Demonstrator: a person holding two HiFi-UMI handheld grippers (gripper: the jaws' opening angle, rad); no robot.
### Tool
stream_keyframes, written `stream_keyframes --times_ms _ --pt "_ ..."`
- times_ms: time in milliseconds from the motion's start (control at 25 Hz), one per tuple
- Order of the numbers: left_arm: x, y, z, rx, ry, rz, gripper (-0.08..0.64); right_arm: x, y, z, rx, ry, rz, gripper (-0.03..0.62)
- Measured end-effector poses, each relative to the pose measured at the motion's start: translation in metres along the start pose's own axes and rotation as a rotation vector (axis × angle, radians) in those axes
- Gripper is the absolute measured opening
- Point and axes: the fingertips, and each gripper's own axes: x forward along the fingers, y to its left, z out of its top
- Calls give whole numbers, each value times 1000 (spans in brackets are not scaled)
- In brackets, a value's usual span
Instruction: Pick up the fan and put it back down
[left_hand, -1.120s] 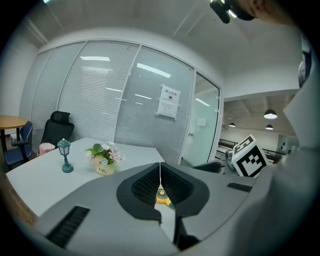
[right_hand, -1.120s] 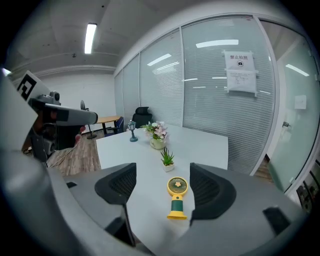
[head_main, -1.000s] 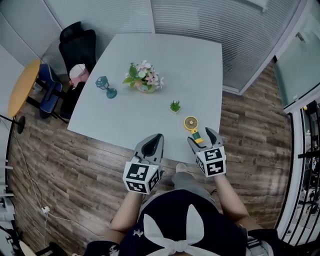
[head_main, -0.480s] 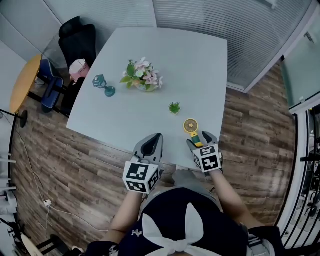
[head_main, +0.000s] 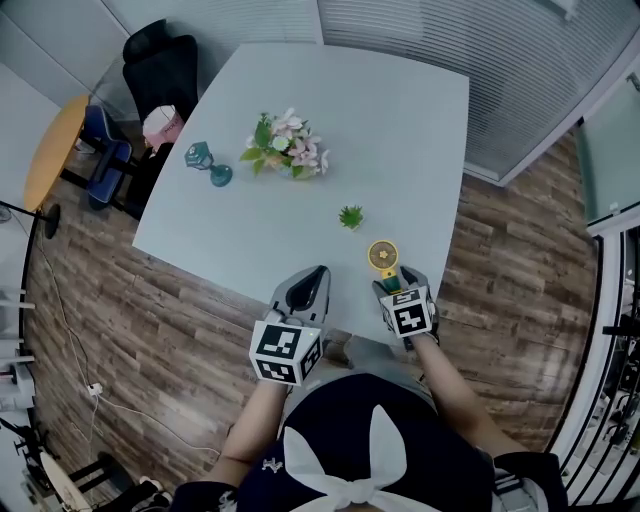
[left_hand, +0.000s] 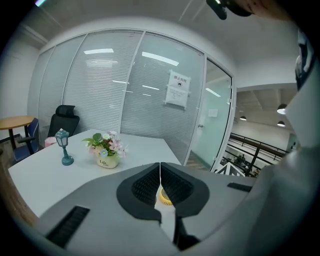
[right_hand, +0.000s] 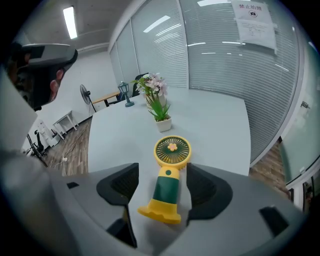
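A small yellow fan (head_main: 383, 256) with a green handle lies flat on the pale table (head_main: 400, 120), close to its near edge. My right gripper (head_main: 396, 287) straddles the fan (right_hand: 168, 183), one jaw on each side of the handle. Its jaws have just been closing a little, but a gap still shows between each pad and the handle, so the right gripper (right_hand: 161, 186) is open. My left gripper (head_main: 306, 291) hovers over the table edge to the left of the fan, jaws shut with nothing in them. In the left gripper view the fan's yellow head (left_hand: 165, 198) peeks out below the left gripper (left_hand: 160, 181).
Beyond the fan stands a tiny potted plant (head_main: 350, 215), then a flower pot (head_main: 288, 154) and a teal lantern (head_main: 206, 165). A black chair (head_main: 160, 72) and an orange round table (head_main: 52, 160) stand at the far left. Wooden floor surrounds the table.
My right gripper has come down over the fan's handle and now brackets it near the table top. The left gripper has shifted only slightly.
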Motion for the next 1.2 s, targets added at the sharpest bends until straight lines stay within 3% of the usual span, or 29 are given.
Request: stream_keyframes --times_ms 440,1200 --pt "13 0 -8 -26 19 26 23 31 -5 -21 0 99 29 281" --pt "23 -3 -15 -53 33 32 23 40 -6 -26 -11 90 11 206"
